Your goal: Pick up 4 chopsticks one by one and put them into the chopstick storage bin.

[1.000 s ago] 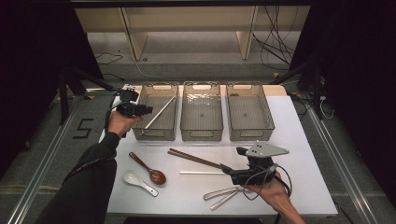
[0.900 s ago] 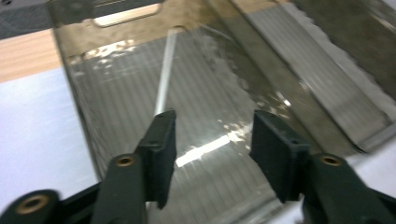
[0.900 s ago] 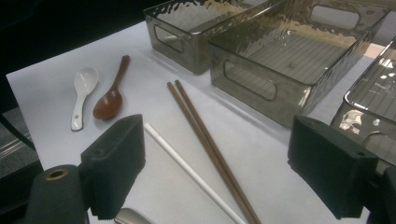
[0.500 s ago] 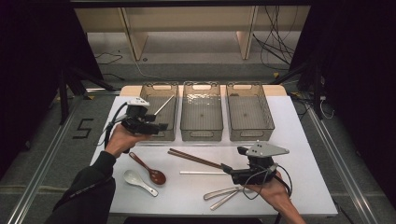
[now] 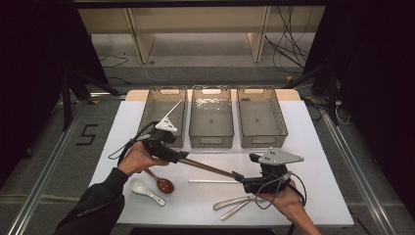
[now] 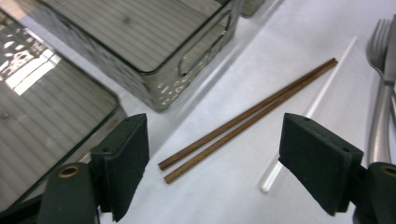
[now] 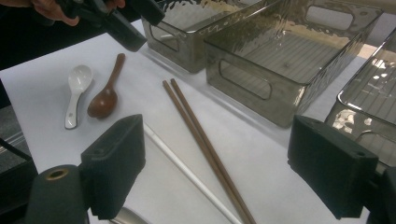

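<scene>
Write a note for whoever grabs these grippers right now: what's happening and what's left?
Left gripper: open, jaws have just been opening, nothing gripped; it points at one end of the chopsticks.
Right gripper: open, empty, at the chopsticks' other end.
Done: one white stick leans in the left bin.
Left on the table: chopsticks, second white stick, wooden spoon, white spoon, metal cutlery.
Middle bin and right bin look empty.
Next, probably: lift the chopsticks and bin them.

Matt brown wooden chopsticks (image 6: 247,120) lie on smooth white table (image 5: 313,147) beside glossy smoked-plastic bins (image 5: 211,117) and shiny metal forks (image 6: 383,84).
</scene>
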Demonstrator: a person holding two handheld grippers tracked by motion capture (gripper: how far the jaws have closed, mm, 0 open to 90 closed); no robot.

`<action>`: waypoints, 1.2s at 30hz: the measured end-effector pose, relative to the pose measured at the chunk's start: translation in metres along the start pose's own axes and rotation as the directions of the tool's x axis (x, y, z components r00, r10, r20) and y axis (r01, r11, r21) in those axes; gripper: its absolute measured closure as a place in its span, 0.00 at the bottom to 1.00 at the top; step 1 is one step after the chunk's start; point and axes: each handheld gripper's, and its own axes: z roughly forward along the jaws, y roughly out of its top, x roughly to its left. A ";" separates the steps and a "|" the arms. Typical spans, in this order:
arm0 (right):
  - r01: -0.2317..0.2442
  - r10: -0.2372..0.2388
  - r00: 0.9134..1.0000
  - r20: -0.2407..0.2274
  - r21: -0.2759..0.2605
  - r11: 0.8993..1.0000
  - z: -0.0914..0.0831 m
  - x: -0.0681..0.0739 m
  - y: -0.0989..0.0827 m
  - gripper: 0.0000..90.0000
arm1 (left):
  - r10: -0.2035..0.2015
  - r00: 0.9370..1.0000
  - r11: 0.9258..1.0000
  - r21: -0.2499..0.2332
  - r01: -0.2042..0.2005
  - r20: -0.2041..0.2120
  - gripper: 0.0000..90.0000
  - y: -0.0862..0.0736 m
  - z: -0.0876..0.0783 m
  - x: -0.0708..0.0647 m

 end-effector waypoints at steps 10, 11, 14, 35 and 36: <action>-0.004 0.004 1.000 -0.001 -0.006 1.000 -0.003 0.002 -0.003 0.22 | 0.051 0.998 0.998 0.033 -0.052 0.039 0.24 0.002 0.004 -0.019; -0.005 0.005 1.000 -0.001 -0.006 1.000 -0.003 0.002 -0.003 0.22 | 0.052 0.998 0.998 0.033 -0.053 0.043 0.24 0.002 0.005 -0.021; -0.006 0.006 1.000 0.000 -0.008 1.000 -0.005 0.002 -0.004 0.22 | 0.067 0.996 0.996 0.050 -0.069 0.055 0.23 0.003 0.007 -0.026; -0.015 0.015 1.000 -0.008 -0.007 1.000 -0.012 0.004 -0.007 0.22 | 0.208 0.967 0.947 0.218 -0.237 0.146 0.26 0.003 0.043 -0.067; -0.015 0.015 1.000 -0.009 -0.008 1.000 -0.013 0.004 -0.008 0.22 | 0.214 0.966 0.944 0.223 -0.242 0.143 0.27 0.003 0.046 -0.069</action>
